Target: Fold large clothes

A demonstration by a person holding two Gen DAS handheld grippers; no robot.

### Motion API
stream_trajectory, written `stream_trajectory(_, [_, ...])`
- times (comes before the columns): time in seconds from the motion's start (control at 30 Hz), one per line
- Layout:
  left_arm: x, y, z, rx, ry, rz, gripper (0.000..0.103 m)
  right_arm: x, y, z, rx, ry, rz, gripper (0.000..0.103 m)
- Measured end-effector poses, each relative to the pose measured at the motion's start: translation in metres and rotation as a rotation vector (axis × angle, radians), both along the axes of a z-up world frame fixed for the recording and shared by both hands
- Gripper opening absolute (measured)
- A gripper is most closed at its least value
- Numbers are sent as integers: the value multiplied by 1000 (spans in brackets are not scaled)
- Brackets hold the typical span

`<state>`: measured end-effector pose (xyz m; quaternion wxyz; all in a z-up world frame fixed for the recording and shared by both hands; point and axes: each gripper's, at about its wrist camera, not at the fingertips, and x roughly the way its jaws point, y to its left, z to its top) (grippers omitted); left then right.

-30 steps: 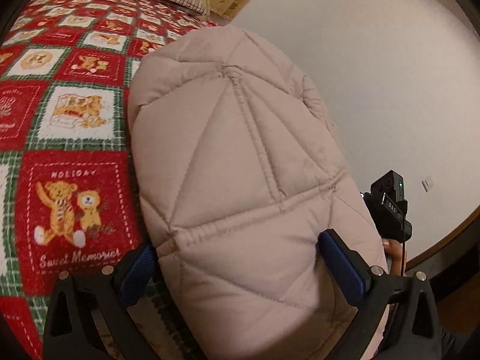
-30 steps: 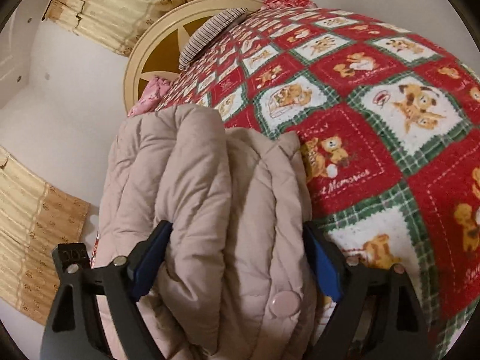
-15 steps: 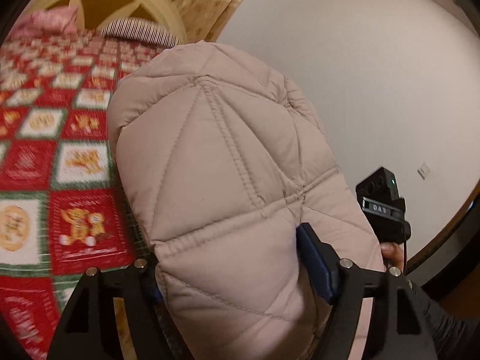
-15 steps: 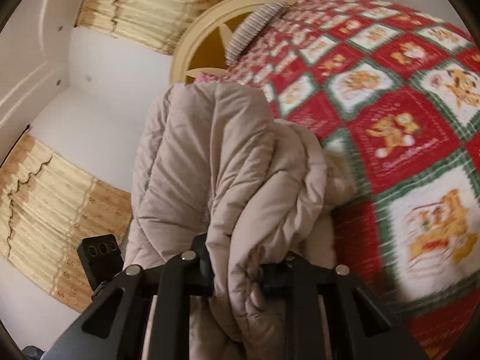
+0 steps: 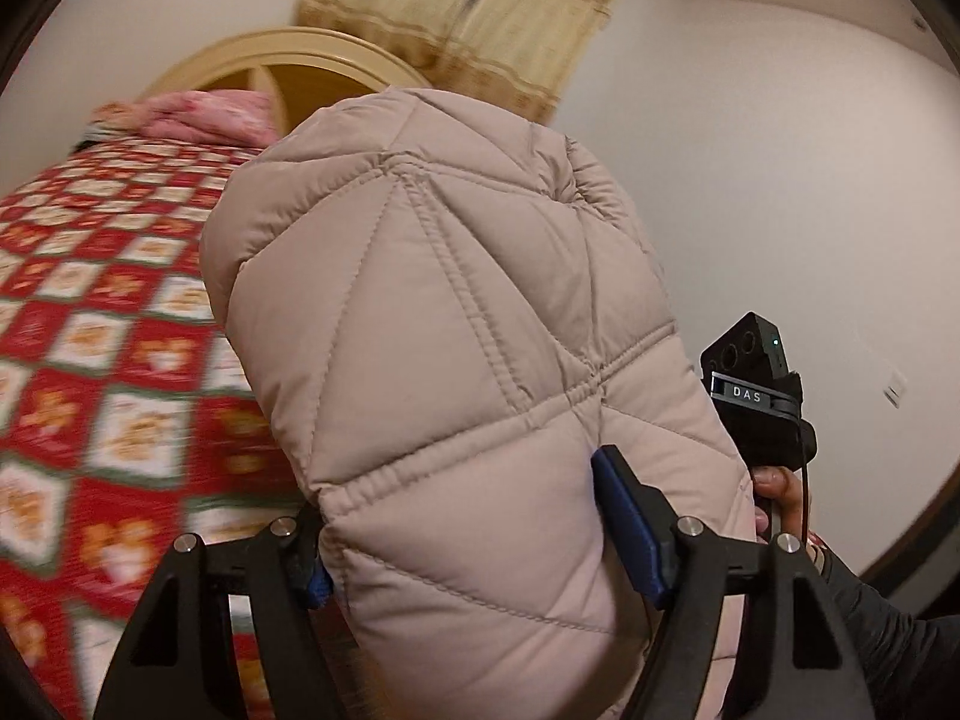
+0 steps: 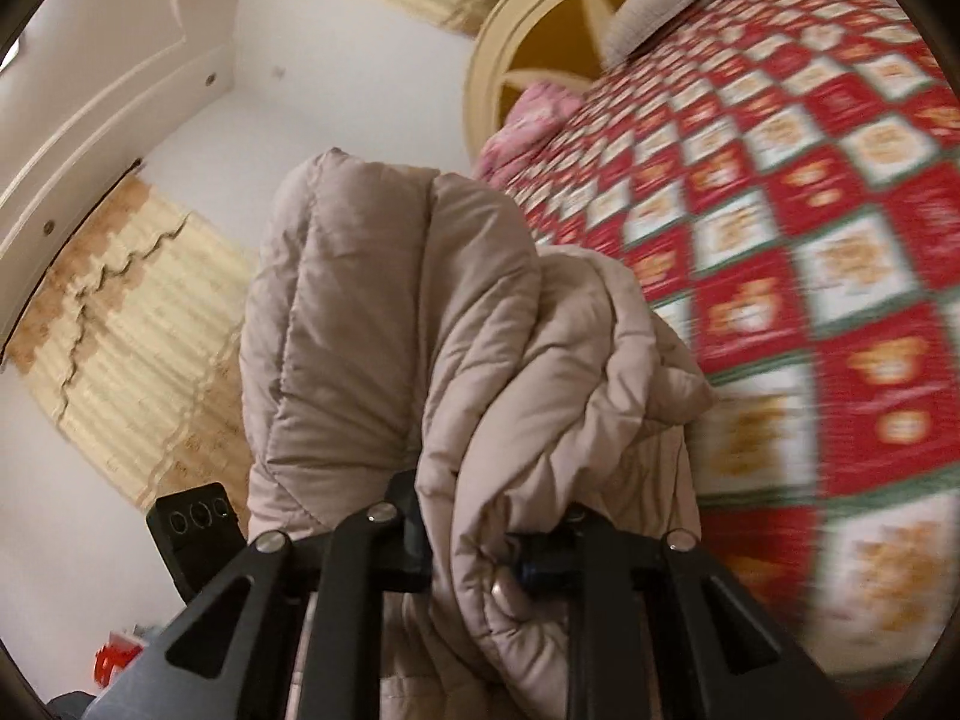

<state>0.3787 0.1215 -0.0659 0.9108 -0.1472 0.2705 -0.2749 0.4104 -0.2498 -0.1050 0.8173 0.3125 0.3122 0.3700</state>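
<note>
A beige quilted puffer jacket [image 5: 456, 360] fills the middle of the left wrist view, lifted off the bed. My left gripper [image 5: 474, 546] is shut on a thick bunch of it, blue pads pressed into the padding. In the right wrist view the same jacket [image 6: 420, 330] hangs in bunched folds and my right gripper [image 6: 474, 552] is shut tightly on a fold. The right gripper's body also shows at the right of the left wrist view [image 5: 756, 396], held by a hand.
The bed with a red, green and white bear-pattern quilt [image 5: 90, 360] lies to the left and also shows in the right wrist view [image 6: 810, 240]. A cream round headboard [image 6: 540, 30], pink bedding [image 5: 204, 117], curtains [image 5: 480, 18] and white walls surround it.
Both grippers closed on the jacket and lifted it up off the quilt. Both views tilted upward, showing more wall, curtain and headboard.
</note>
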Motion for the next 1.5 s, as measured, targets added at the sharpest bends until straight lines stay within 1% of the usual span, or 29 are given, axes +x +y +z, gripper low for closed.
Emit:
stream_trajectory(0.07, [-8,29,-1,3,4,56,73,6,30,2,-4,0,48,22])
stream_trajectory(0.1, [-10,42,-4,4,8,82,73,15,51,3,-11,-2,78,22])
stream_trajectory(0.17, [-17,69,-8,10,22,137,73,27,78,3,-19,4,121,22])
stream_trajectory(0.3, [-12,96,-22,38,42,220,73,39,132,-9,-42,32,197,22])
stream_trajectory(0.4, [-5,106,-38,60,70,267,73,43,158,-17,-75,51,228,22])
stream_trajectory(0.53, [5,115,-62,58,115,294,73,48,167,-35,-115,97,224,22])
stream_trajectory(0.6, [-3,121,-67,51,121,301,74,51,163,-43,-120,119,212,22])
stream_trajectory(0.7, [3,128,-74,38,133,318,80,53,158,-48,-125,141,200,23])
stream_trajectory(0.77, [-5,135,-76,37,135,325,85,53,156,-47,-139,143,199,23])
stream_trajectory(0.83, [-7,137,-77,50,135,341,90,52,162,-45,-169,139,195,24])
stream_trajectory(0.9, [-10,136,-80,64,132,346,92,52,166,-44,-210,138,187,25])
stream_trajectory(0.97, [-7,141,-81,69,134,350,95,51,167,-42,-238,135,183,27])
stream_trajectory(1.1, [-9,142,-82,88,134,365,98,53,166,-50,-254,162,176,32])
stream_trajectory(1.17, [-11,140,-80,125,131,390,101,51,166,-51,-282,155,166,35])
stream_trajectory(1.3, [-13,137,-77,184,115,420,102,50,167,-53,-318,152,137,43])
stream_trajectory(1.37, [-13,137,-78,189,115,425,102,48,167,-52,-335,146,125,45])
stream_trajectory(1.5, [-14,139,-79,177,129,433,102,44,168,-50,-368,136,104,49])
